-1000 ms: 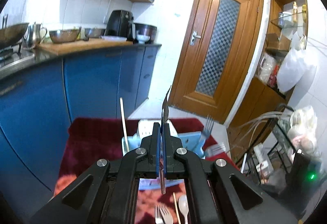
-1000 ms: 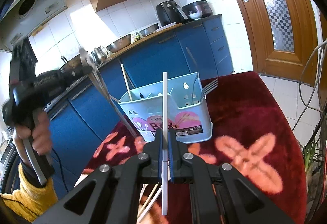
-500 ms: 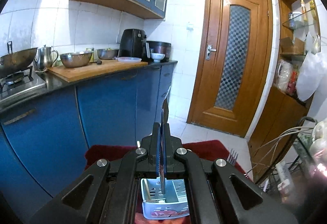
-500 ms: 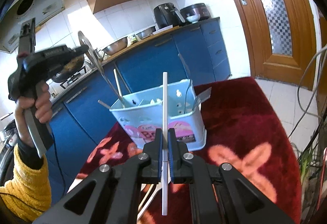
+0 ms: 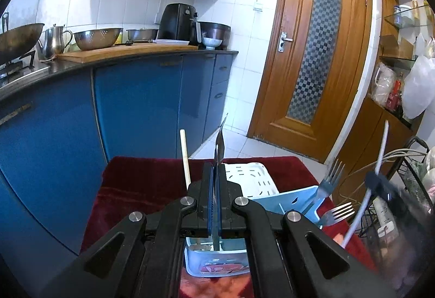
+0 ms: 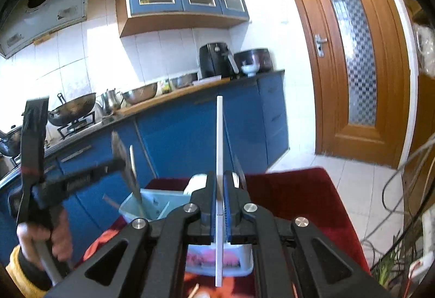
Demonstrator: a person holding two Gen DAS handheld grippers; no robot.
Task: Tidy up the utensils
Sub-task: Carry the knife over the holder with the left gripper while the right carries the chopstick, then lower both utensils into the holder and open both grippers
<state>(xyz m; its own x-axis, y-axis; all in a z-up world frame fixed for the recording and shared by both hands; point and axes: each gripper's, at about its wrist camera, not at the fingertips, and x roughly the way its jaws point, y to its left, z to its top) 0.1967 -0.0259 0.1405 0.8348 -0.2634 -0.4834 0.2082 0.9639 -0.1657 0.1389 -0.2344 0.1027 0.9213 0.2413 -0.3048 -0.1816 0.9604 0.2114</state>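
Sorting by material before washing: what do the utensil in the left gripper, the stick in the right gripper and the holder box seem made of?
The utensil looks like polished steel: thin, grey, glinting. The stick is matte white, probably plastic; a chopstick, perhaps. The holder box seems moulded pale blue plastic with a white slotted insert.
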